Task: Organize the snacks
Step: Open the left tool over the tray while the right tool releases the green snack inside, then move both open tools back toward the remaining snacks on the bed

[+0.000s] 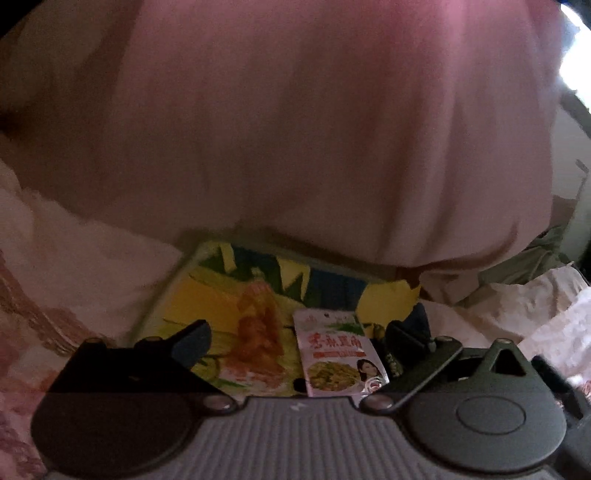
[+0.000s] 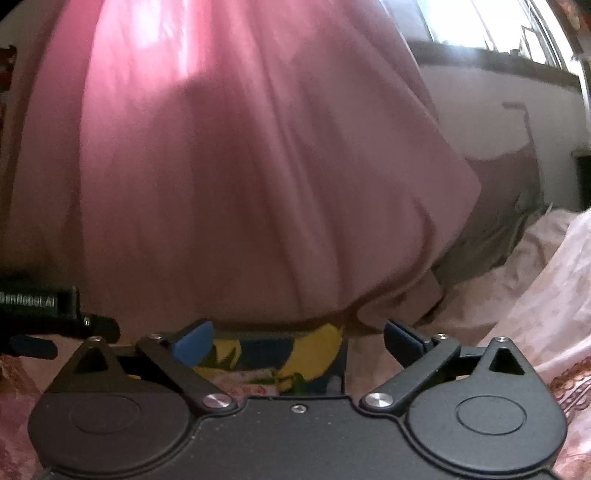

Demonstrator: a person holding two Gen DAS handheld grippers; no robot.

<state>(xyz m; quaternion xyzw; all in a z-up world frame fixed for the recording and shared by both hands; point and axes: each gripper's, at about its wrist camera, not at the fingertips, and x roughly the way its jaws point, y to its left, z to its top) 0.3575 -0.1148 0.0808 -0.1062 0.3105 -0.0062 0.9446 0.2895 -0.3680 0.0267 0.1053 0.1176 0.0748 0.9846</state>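
Observation:
A big yellow, green and blue snack bag [image 1: 236,295] lies flat on the bedding below a pink curtain. On its right part rests a small white sachet [image 1: 338,354] printed with red characters and a dish of food. My left gripper [image 1: 299,339] hovers above both packs, open wide, and its pads touch nothing. In the right wrist view my right gripper [image 2: 299,341] is also open wide with nothing between the blue pads [image 2: 194,341]. Beyond it shows the far edge of the yellow and blue bag [image 2: 314,350]. The left gripper's body [image 2: 40,310] pokes in at the left edge.
A pink curtain [image 2: 240,166] hangs close ahead and fills most of both views. Pale flowered bedding [image 1: 55,266] surrounds the packs, with rumpled white and grey cloth [image 1: 517,280] on the right. A bright window [image 2: 480,26] and a grey wall sit at the upper right.

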